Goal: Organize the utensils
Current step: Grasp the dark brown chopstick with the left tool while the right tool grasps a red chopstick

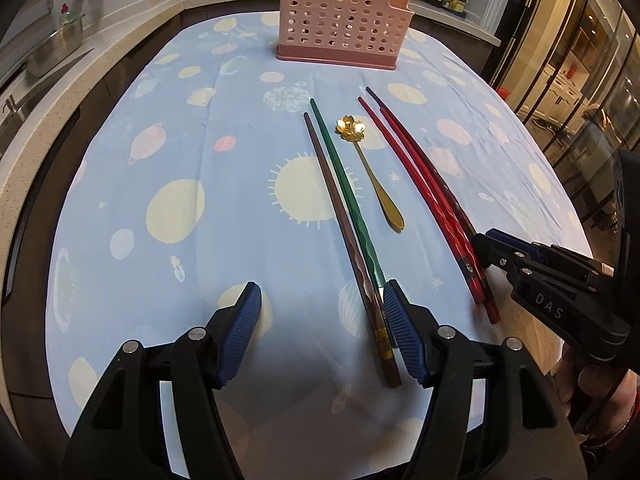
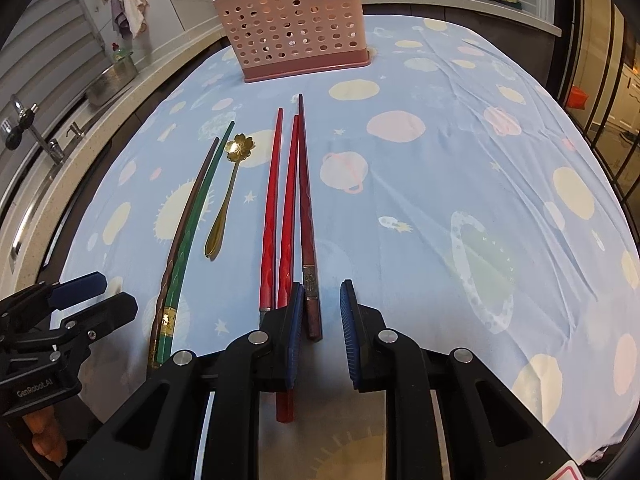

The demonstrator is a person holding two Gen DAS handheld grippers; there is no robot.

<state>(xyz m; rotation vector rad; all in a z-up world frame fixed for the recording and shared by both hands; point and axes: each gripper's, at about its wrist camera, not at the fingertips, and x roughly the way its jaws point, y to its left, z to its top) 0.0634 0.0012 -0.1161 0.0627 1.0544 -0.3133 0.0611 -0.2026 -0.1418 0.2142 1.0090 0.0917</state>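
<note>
while my left gripper [image 1: 322, 330] hangs wide open and empty with the brown chopstick [image 1: 340, 216] beside its right pad, i keep the right gripper [image 2: 320, 336] narrowed around, not yet clamping, the dark chopstick [image 2: 306, 208], aligned for the pink holder [image 2: 292, 36] ahead.

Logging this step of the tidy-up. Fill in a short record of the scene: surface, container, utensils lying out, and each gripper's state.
surface: table under a blue planet-print cloth
container: pink perforated utensil holder, upright at the far end
left group: brown chopstick and green chopstick side by side
middle: gold flower-handled spoon lying flat
right group: two red chopsticks and a dark maroon chopstick
left gripper: open, the brown chopstick's end between its jaws, by the right pad
right gripper: narrowly open, straddling the maroon chopstick's end
</note>
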